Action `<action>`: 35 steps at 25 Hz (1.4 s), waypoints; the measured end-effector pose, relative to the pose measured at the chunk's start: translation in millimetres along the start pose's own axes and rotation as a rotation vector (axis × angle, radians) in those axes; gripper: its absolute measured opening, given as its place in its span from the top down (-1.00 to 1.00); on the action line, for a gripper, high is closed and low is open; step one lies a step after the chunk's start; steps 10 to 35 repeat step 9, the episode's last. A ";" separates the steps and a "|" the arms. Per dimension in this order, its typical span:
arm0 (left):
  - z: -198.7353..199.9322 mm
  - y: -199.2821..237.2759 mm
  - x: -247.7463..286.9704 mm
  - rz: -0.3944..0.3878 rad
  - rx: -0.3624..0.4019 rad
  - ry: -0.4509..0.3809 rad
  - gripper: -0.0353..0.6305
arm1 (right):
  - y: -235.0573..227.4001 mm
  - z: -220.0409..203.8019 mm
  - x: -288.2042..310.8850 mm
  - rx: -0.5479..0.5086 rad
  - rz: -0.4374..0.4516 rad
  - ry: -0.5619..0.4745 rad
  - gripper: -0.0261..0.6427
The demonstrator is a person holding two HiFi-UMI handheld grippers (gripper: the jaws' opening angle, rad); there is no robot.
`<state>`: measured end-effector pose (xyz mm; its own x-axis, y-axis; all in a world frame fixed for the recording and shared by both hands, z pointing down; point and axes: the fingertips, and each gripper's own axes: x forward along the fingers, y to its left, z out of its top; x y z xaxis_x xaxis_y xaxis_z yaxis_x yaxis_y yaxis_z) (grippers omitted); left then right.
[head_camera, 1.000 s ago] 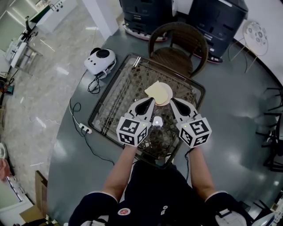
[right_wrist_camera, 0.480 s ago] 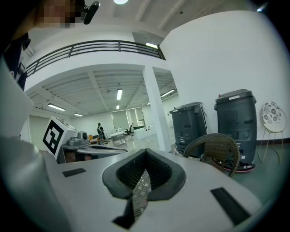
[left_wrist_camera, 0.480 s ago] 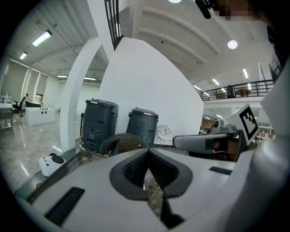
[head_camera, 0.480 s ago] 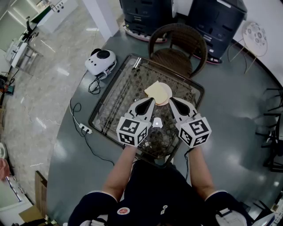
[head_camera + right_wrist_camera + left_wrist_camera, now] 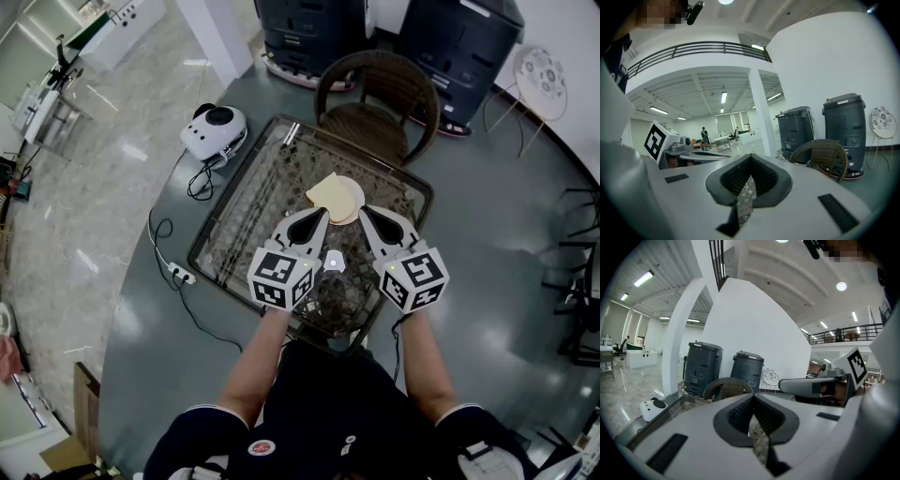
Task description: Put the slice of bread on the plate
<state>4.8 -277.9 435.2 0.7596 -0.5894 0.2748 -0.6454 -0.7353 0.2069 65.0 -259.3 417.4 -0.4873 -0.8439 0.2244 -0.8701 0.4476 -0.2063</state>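
On my left, a white device (image 5: 214, 128) sits on the floor beside the glass-topped table (image 5: 239, 211). My left gripper (image 5: 321, 215) has its 2 jaws pressed together, holding nothing. Just beyond it, the slice of bread (image 5: 328, 192) lies on the plate (image 5: 354, 200). My right gripper (image 5: 364, 212) is likewise closed and empty.
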 end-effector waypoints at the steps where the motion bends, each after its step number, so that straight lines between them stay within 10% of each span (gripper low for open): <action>1: 0.3 -0.2 0.2 -0.001 0.000 -0.001 0.87 | -0.2 0.0 0.0 0.000 0.000 0.000 0.90; 35: -1.0 0.3 2.2 -0.004 -0.007 0.004 0.87 | 0.4 0.0 2.1 0.006 0.002 -0.005 0.90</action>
